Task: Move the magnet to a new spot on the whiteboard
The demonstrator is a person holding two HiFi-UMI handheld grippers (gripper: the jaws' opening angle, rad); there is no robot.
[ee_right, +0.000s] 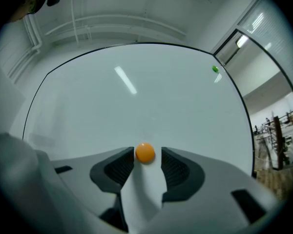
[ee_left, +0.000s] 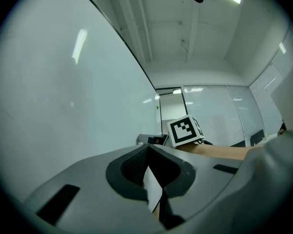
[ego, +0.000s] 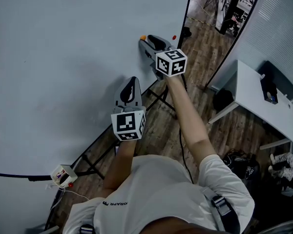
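Note:
A small orange magnet (ee_right: 145,152) sticks to the whiteboard (ee_right: 136,96). It sits between the tips of my right gripper (ee_right: 147,151), close to the left pad, with a clear gap to the right pad. The right gripper is open. In the head view the same magnet (ego: 143,37) shows just at the tip of my right gripper (ego: 143,41), near the whiteboard's (ego: 63,57) right edge. My left gripper (ego: 133,80) hangs lower, beside the board, shut and holding nothing; its pads meet in the left gripper view (ee_left: 148,150).
A red magnet (ego: 174,37) and a green magnet (ee_right: 215,68) sit near the board's right edge. The board's black stand legs (ego: 158,94) stand on the wooden floor. A white desk (ego: 254,91) is at the right and a small box with cables (ego: 63,175) at the lower left.

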